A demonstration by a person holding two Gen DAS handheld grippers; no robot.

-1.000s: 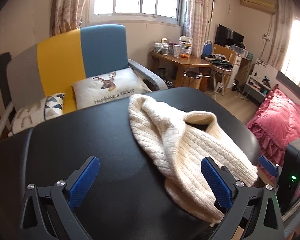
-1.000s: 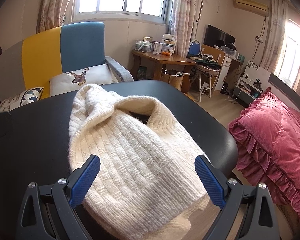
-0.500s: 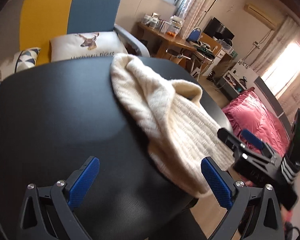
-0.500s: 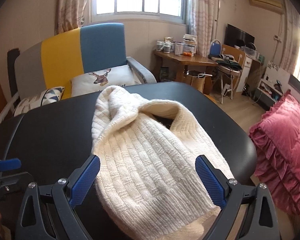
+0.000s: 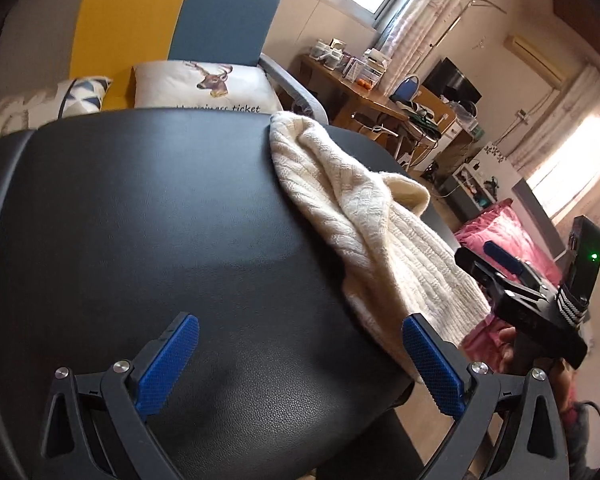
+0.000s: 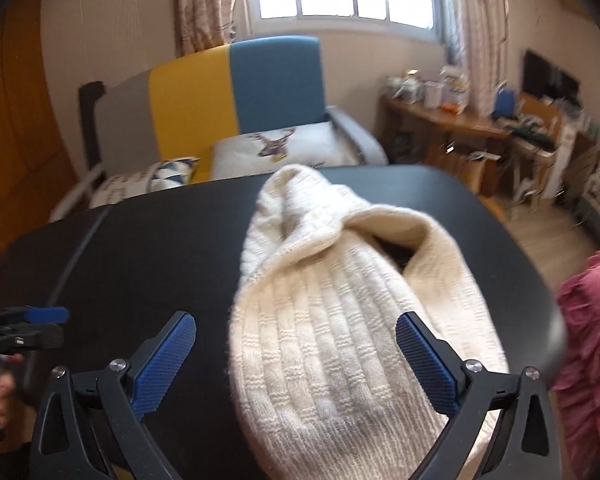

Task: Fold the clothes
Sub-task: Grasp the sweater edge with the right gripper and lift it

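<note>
A cream knitted sweater (image 5: pixel 364 220) lies bunched on the right half of a black table (image 5: pixel 140 216), its lower hem hanging over the near right edge. In the right wrist view the sweater (image 6: pixel 340 320) fills the middle, neck opening facing right. My left gripper (image 5: pixel 300 364) hovers open over bare table, its right finger beside the sweater's edge. My right gripper (image 6: pixel 296 360) stands open just above the sweater's near end, holding nothing. Each view also catches the other gripper: the right gripper (image 5: pixel 500 256) at far right, the left gripper (image 6: pixel 40 316) at far left.
Behind the table stands a grey, yellow and blue sofa (image 5: pixel 172 28) with a deer cushion (image 5: pixel 204 84). A cluttered wooden desk (image 5: pixel 364 92) and chair are at back right. A pink bed cover (image 6: pixel 592 320) lies close to the table's right side.
Both grippers have shifted left along the table's near edge and turned rightwards. The left one now faces mostly bare table. The sweater has not moved.
</note>
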